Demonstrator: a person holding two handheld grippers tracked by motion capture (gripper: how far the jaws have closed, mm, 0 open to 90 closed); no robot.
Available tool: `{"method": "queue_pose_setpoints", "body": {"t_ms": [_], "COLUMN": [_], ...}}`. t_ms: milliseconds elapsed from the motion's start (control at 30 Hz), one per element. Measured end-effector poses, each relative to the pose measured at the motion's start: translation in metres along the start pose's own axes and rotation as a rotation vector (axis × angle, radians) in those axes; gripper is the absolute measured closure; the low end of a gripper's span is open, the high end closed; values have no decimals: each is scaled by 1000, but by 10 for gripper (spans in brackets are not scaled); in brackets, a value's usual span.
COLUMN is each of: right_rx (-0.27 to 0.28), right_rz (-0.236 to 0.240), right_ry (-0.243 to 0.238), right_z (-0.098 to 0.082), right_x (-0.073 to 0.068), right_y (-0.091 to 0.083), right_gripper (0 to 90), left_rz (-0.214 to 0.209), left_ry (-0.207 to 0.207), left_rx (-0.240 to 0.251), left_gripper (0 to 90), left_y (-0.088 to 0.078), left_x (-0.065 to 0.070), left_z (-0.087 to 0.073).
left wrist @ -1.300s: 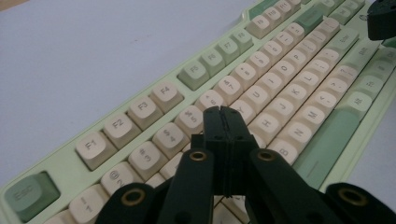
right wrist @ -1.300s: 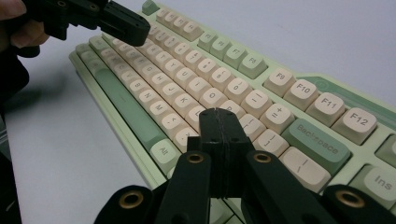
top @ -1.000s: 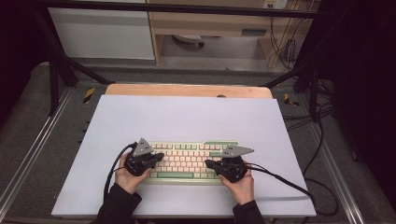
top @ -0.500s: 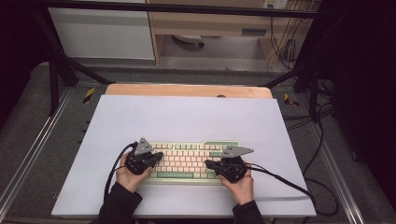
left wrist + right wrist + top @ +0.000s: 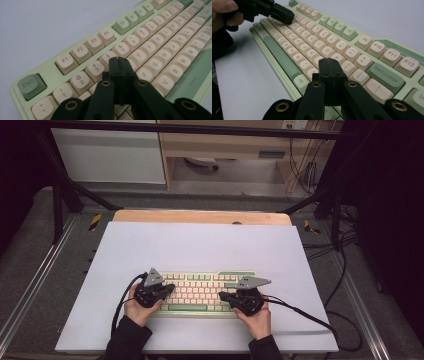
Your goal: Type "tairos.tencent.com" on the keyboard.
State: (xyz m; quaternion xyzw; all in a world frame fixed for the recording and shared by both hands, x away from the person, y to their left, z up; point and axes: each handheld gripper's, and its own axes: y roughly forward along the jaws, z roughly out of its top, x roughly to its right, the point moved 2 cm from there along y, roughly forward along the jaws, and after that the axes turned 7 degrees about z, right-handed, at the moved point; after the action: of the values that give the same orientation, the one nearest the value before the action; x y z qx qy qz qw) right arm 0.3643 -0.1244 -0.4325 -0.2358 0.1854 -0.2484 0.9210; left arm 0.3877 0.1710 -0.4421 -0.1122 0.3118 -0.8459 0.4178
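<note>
Pressing keys appears to be the step in hand: both grippers hover over the keyboard (image 5: 202, 290), which lies near the front edge of the white table (image 5: 200, 245). The left gripper (image 5: 118, 59) has its jaws pressed together, empty, above the number row. The right gripper (image 5: 328, 60) is likewise closed and empty, near the P key. Next, lower one closed tip squarely onto a single key. Contact with the keys is hidden beneath the jaws.
</note>
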Motion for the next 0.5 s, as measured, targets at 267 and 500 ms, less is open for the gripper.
{"method": "queue_pose_setpoints", "body": {"t_ms": [267, 500], "right_rx": [15, 11], "right_rz": [18, 24], "right_ry": [17, 8], "right_z": [1, 6], "right_x": [-1, -5], "right_y": [3, 9], "right_gripper": [900, 900], "left_rz": [4, 14], "left_ry": [0, -15], "left_rx": [23, 32], "left_gripper": [899, 899], "left_y": [-18, -32], "left_x": [-6, -15], "left_z": [-3, -13]}}
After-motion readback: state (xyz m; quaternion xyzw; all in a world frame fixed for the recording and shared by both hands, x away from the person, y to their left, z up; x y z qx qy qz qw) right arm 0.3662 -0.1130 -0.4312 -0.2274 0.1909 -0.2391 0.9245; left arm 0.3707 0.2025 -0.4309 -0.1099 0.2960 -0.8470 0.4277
